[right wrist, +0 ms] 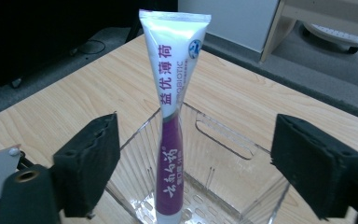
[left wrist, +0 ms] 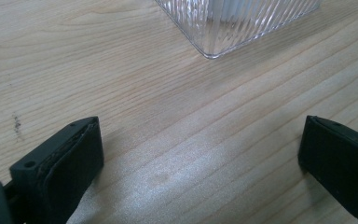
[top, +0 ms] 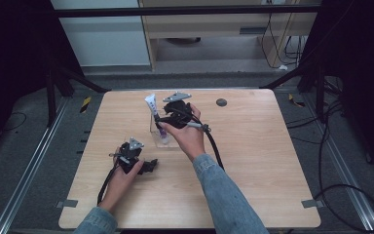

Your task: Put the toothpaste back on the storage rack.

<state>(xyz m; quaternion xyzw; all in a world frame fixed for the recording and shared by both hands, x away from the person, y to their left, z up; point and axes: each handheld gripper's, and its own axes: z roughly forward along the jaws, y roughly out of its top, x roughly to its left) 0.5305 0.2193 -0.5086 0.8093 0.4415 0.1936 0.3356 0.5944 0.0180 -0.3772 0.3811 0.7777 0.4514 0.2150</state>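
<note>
A white and purple toothpaste tube (right wrist: pixel 171 121) stands upright inside a clear ribbed plastic bin (right wrist: pixel 223 140), cap end down. In the high view the tube (top: pixel 152 107) leans out of the bin (top: pixel 161 139) near the table's middle. My right gripper (right wrist: pixel 196 172) is open, one jaw on each side of the tube and apart from it; it hovers just over the bin (top: pixel 168 118). My left gripper (top: pixel 148 165) rests low over the wood, open with nothing between its jaws. A corner of the bin (left wrist: pixel 233 23) lies ahead of the left gripper (left wrist: pixel 200 163).
The light wooden table (top: pixel 253 161) has bare room on its right half and front. A small dark round disc (top: pixel 221 102) lies near the back edge. Black cables trail from both grippers. Metal stands and floor cables surround the table.
</note>
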